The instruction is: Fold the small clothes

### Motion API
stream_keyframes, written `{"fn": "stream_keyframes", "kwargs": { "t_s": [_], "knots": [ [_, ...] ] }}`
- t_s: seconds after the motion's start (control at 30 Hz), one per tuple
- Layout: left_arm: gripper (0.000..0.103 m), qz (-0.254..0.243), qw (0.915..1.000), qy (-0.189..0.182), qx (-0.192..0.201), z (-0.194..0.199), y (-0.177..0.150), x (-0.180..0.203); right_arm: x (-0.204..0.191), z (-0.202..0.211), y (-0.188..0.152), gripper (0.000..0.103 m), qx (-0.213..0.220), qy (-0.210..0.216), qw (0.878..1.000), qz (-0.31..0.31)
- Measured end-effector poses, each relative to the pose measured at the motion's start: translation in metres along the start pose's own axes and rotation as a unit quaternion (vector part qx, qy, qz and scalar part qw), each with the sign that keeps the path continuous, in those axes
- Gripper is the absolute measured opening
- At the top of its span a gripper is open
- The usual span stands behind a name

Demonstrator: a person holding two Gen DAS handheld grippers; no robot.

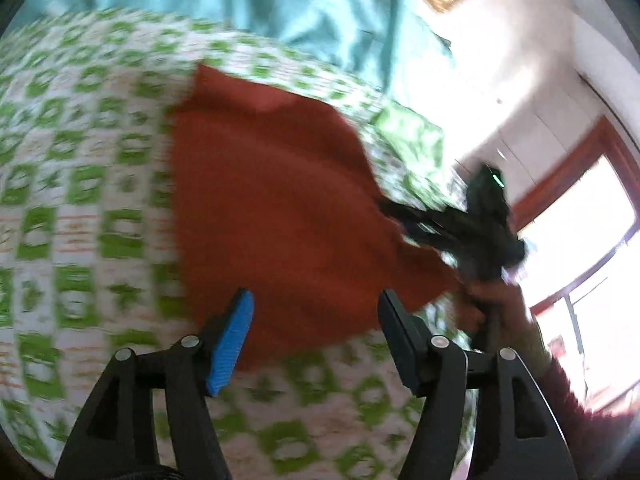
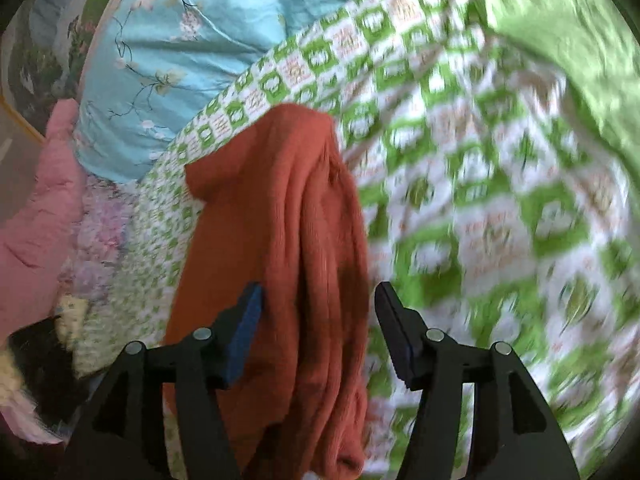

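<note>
Looking past your right fingers (image 2: pixel 318 332), spread wide and holding nothing, the rust garment (image 2: pixel 280 240) runs lengthwise straight ahead on the bed (image 2: pixel 500 220); your left fingers (image 1: pixel 316 336), also wide, face its broad side.

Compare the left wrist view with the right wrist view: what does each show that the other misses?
Only the left wrist view shows the right gripper from outside, at the garment's far edge, and a bright window. Only the right wrist view shows a pink cloth and the blossom print on the blue fabric. Both show the rust-red garment lying on the green-and-white checked cover, with each view's own jaws apart over it, pads not pressing.
</note>
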State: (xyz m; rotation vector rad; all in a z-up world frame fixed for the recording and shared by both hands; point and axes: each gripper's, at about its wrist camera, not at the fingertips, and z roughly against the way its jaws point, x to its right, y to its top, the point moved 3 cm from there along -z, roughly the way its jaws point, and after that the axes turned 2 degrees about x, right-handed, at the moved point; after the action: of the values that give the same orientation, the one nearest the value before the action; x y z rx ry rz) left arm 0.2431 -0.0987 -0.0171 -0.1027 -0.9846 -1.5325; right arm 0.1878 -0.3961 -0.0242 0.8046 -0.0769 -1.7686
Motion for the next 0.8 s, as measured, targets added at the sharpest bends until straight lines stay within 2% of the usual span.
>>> {"fn": "stream_keyframes", "kwargs": {
  "t_s": [0.07,0.23,0.4,0.43,0.47,0.5,0.53,0.6,0.7,0.8],
  "knots": [
    [0.070,0.037,0.9992,-0.006,-0.012,-0.007,0.008,-0.024,0.003,-0.001,-0.004,0.061,-0.006,0.014,1.000,-0.010],
    [0.071,0.078,0.9961,0.003,-0.042,-0.038,0.021,-0.058,0.004,-0.007,-0.004,0.064,-0.009,0.019,1.000,-0.013],
    [0.068,0.109,0.9920,-0.033,-0.056,-0.074,0.029,-0.068,0.001,-0.022,-0.002,0.064,-0.021,0.029,0.999,-0.017],
    [0.065,0.113,0.9916,-0.037,-0.053,-0.077,0.028,-0.069,0.000,-0.026,-0.002,0.064,-0.025,0.030,0.999,-0.016],
    [0.058,0.113,0.9917,-0.038,-0.048,-0.071,0.021,-0.070,-0.002,-0.028,-0.002,0.061,-0.028,0.029,0.999,-0.011],
    [0.050,0.113,0.9917,-0.041,-0.044,-0.074,0.023,-0.071,-0.005,-0.030,-0.002,0.049,-0.030,0.027,0.999,-0.003],
    [0.045,0.114,0.9916,-0.044,-0.041,-0.075,0.024,-0.072,-0.007,-0.031,-0.002,0.043,-0.034,0.031,0.999,0.000],
    [0.025,0.120,0.9910,-0.054,-0.026,-0.063,0.022,-0.076,-0.011,-0.032,-0.005,0.034,-0.040,0.033,0.999,-0.008],
    [0.022,0.111,0.9917,-0.065,0.001,-0.032,0.020,-0.072,-0.028,-0.023,-0.009,0.029,-0.028,0.028,0.999,0.002],
    [0.021,0.089,0.9943,-0.050,0.030,0.020,0.009,-0.070,-0.062,-0.018,-0.021,0.026,-0.023,0.065,0.997,0.018]
  ]
}}
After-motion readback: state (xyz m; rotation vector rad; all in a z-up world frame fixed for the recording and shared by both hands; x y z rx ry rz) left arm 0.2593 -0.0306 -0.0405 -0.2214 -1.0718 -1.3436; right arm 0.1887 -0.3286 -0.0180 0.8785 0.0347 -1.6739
